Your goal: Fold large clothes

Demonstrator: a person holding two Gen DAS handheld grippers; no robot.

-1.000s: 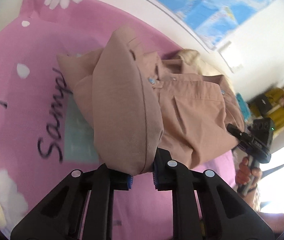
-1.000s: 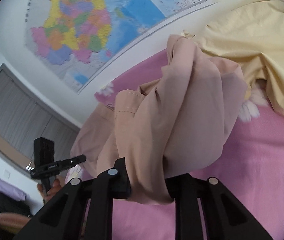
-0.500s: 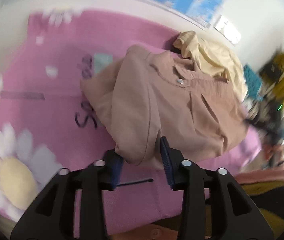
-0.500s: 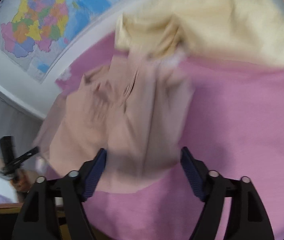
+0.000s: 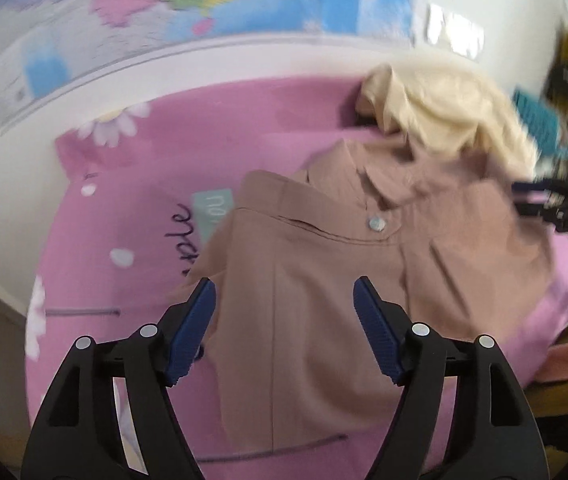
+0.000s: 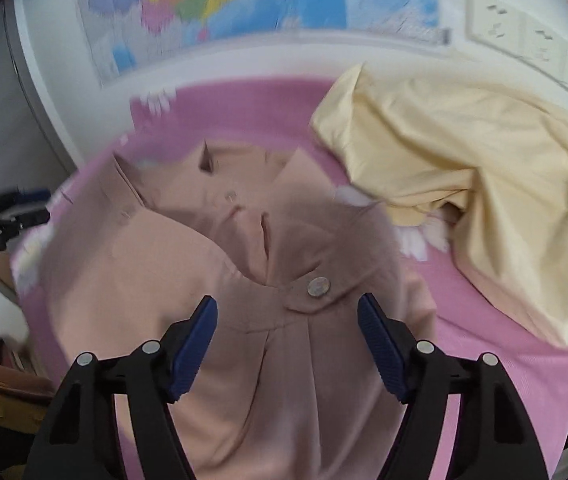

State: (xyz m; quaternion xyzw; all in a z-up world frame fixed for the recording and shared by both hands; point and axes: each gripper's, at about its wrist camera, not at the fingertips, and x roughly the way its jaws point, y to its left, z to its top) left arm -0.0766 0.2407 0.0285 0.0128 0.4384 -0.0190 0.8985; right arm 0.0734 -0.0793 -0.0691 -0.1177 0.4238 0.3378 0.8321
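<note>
A tan button-up shirt [image 5: 324, 280] lies spread on the pink flowered cloth [image 5: 132, 216], collar toward the wall. My left gripper [image 5: 284, 328] is open and empty above its lower left part. In the right wrist view the same shirt [image 6: 244, 280] lies under my right gripper [image 6: 286, 340], which is open and empty just below a round button [image 6: 318, 286]. Both views are blurred by motion.
A cream garment [image 6: 464, 184] lies crumpled at the back right, also in the left wrist view [image 5: 444, 112]. A world map [image 6: 244, 4] hangs on the white wall behind. A wall socket [image 6: 524, 36] is at the upper right.
Both grippers held bunched shirt fabric lifted a second ago. They have opened and let go, and the shirt now lies flat on the cloth. Both grippers have pulled back.
</note>
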